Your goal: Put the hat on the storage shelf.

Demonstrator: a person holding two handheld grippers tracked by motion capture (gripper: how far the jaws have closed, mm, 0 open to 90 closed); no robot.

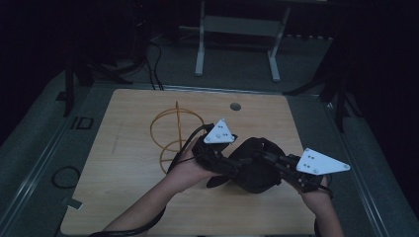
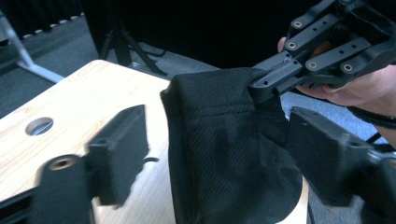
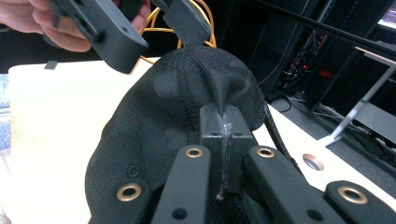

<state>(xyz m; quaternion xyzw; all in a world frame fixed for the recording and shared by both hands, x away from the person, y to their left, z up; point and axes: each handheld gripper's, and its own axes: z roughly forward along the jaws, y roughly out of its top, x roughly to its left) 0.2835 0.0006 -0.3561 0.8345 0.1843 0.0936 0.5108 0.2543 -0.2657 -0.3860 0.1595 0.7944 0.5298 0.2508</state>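
From the high view, the black mesh cap [image 1: 257, 165] hangs between the two grippers over the near right part of the wooden table [image 1: 123, 163], with a yellow wire stand [image 1: 174, 133] sitting behind the left hand [image 1: 185, 170]. The right gripper [image 1: 274, 160] comes in from the right and has the cap's fabric; the left gripper [image 1: 232, 165] is right up against its other side. In the left gripper view, that gripper's jaws sit apart on either side of the cap [image 2: 224, 144], not pressing it yet, while the right gripper [image 2: 268, 81] pinches the top edge. In the right gripper view, its jaws are clamped tight on a thin fold of the cap [image 3: 187, 107], and the left gripper [image 3: 149, 32] hovers half open above. My worry: that one pinch is small, so if the left pulls before it bites properly, the fold could slip out and the cap would drop.
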